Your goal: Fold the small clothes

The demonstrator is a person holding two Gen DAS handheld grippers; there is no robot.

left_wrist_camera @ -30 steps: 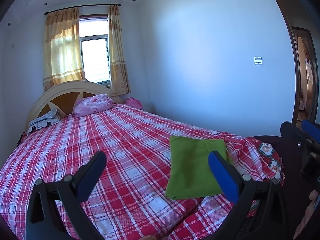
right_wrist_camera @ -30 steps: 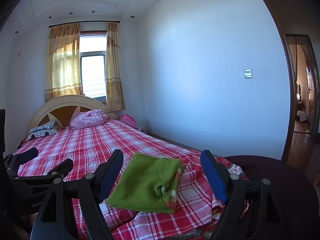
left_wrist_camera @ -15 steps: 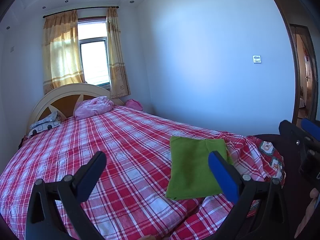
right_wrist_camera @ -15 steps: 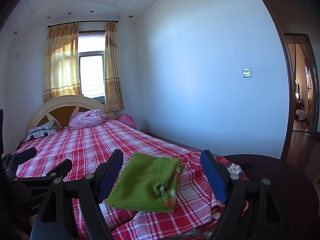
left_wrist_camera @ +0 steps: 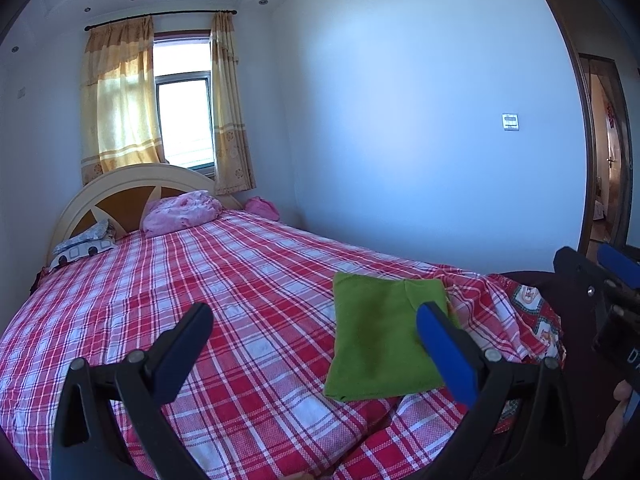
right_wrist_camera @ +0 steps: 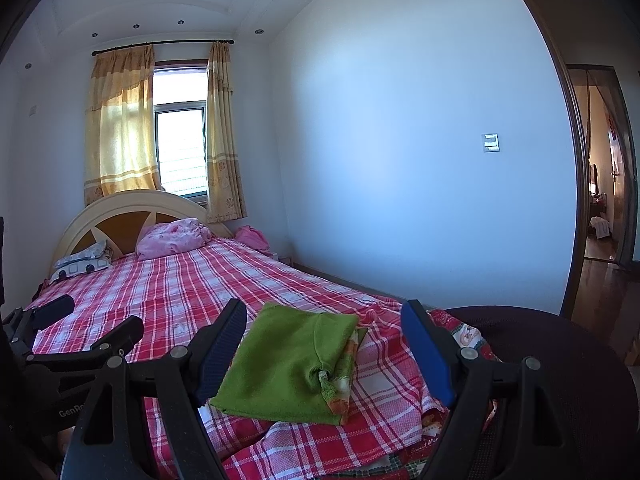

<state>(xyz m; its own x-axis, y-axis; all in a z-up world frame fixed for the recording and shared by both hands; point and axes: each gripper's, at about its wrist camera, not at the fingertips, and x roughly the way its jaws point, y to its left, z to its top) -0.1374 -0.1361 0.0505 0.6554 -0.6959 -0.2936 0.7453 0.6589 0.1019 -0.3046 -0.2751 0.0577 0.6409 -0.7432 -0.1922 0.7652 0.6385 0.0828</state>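
A small green garment [left_wrist_camera: 380, 336] lies folded into a flat rectangle on the red plaid bed [left_wrist_camera: 224, 300], near the foot. In the right wrist view it [right_wrist_camera: 288, 364] shows an orange patterned edge on its right side. My left gripper [left_wrist_camera: 316, 344] is open and empty, held above the bed to the left of the garment. My right gripper [right_wrist_camera: 324, 348] is open and empty, held above the garment, apart from it. The right gripper also shows at the right edge of the left wrist view [left_wrist_camera: 600, 276]. The left gripper shows at the left of the right wrist view [right_wrist_camera: 80, 328].
Pink bedding [left_wrist_camera: 180, 212] and a patterned pillow [left_wrist_camera: 84, 246] lie by the headboard [left_wrist_camera: 120, 192]. A white wall runs along the bed's right side. A dark round chair seat [right_wrist_camera: 560, 360] stands at the foot. An open doorway [right_wrist_camera: 600, 184] is at the right.
Both grippers have drifted very slightly; the garment has not moved and the jaws stay open.
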